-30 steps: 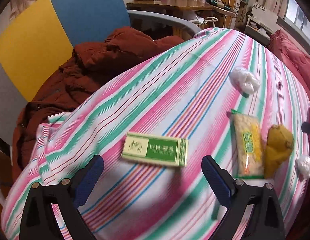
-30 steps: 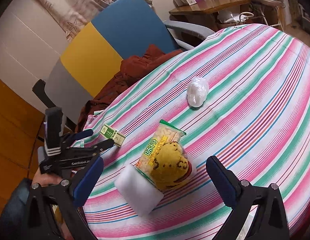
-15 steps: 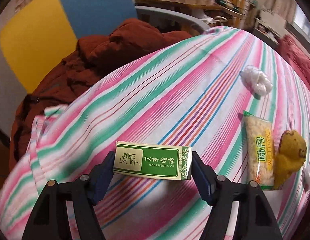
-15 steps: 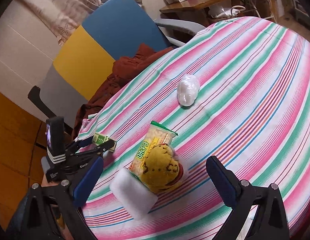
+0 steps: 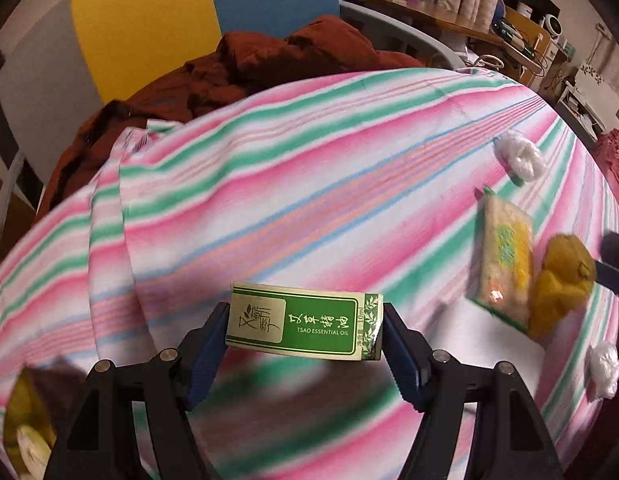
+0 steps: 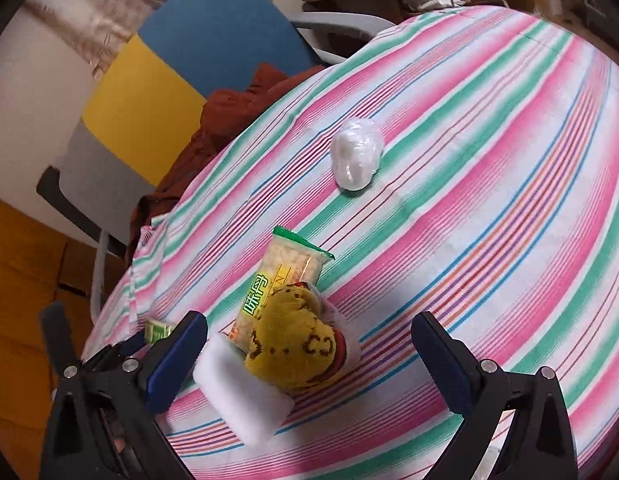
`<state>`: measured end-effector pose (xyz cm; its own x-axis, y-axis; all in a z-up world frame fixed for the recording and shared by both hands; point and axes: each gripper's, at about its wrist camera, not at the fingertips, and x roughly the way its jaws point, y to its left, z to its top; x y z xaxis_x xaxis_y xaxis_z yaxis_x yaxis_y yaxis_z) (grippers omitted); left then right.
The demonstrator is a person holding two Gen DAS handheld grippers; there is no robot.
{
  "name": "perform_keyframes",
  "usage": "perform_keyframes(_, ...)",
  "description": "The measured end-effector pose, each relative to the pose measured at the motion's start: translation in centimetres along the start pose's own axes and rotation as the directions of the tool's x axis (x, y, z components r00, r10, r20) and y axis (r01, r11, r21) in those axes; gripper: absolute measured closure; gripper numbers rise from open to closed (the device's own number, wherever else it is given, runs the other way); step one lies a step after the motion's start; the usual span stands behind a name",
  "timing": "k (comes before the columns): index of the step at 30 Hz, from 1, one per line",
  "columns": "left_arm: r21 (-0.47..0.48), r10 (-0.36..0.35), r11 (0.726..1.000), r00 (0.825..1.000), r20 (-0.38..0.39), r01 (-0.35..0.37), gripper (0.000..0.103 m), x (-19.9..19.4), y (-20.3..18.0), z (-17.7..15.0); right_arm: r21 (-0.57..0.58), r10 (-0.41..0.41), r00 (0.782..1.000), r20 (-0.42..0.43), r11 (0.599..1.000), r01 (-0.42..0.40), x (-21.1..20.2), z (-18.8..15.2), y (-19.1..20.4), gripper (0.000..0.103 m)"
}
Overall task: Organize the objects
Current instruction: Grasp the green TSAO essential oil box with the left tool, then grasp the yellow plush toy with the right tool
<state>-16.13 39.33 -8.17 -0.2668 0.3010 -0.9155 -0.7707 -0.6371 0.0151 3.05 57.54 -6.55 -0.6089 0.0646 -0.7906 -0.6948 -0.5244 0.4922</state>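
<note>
Striped tablecloth point(image 5: 309, 168); box label point(image 5: 305, 322) legible left-wrist only

1. Both views are fisheye: straight stripes on the cloth point(image 5: 309, 184) bow outward, and a black vignette fills the corners.
2. Left wrist view is dim and warm. The box point(image 5: 303, 326) at 6 o'clock is sharp, its print readable.
3. Around it the cloth smears with motion blur, worst below the box and toward 3 o'clock, where the snack bag point(image 5: 503, 264) is soft.
4. Right wrist view is brighter, with daylight showing at 12 o'clock.
5. The curtain point(image 6: 89, 12) at 11 o'clock is streaked with blur.
6. The white wad point(image 6: 355, 154) is near overexposed; soft shadows lie beside the objects.
</note>
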Motion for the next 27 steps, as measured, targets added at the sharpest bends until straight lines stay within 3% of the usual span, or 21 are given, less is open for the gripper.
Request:
perform_keyframes(5,0.002,-0.001,1.0,1.0,-0.015,0.001,0.03,-0.5,-1.2,-1.6,-0.095,-0.103,0.995,0.001,0.99,0.102,1.1,-0.2,0.9,0.008)
perform_keyframes(8,-0.026,-0.008,1.0,1.0,-0.02,0.007,0.03,-1.2,-1.5,-2.9,-0.158,-0.243,0.97,-0.021,0.959,0.236,1.9,-0.6,0.9,0.025)
perform_keyframes(12,-0.045,-0.005,0.999,1.0,-0.022,0.004,0.03,-2.2,-2.0,-4.9,-0.155,-0.288,0.957,0.039,0.944,0.291,0.9,-0.3,0.6,0.046)
perform_keyframes(16,-0.032,0.011,0.999,1.0,-0.013,-0.011,0.03,-2.7,-2.9,-6.3,-0.13,-0.236,0.972,0.011,0.963,0.235,0.9,0.0,0.1,0.049)
perform_keyframes(18,-0.036,0.007,0.999,1.0,-0.002,-0.007,0.03,-3.1,-3.3,-7.1,-0.116,-0.177,0.984,-0.027,0.978,0.173,1.2,0.1,0.0,0.04)
perform_keyframes(21,-0.051,-0.002,0.999,1.0,0.011,0.003,0.03,-3.7,-3.8,-8.2,-0.128,-0.173,0.983,-0.068,0.978,0.163,2.0,-0.4,0.7,0.032)
perform_keyframes(24,-0.046,-0.009,0.999,1.0,0.022,0.01,0.03,-4.1,-4.3,-8.8,-0.121,-0.144,0.985,-0.093,0.984,0.132,2.4,-0.7,0.6,0.032)
perform_keyframes(27,-0.047,-0.024,0.999,0.999,0.028,0.025,0.03,-4.4,-4.6,-9.3,-0.127,-0.127,0.985,-0.115,0.986,0.112,2.9,-0.8,0.7,0.042)
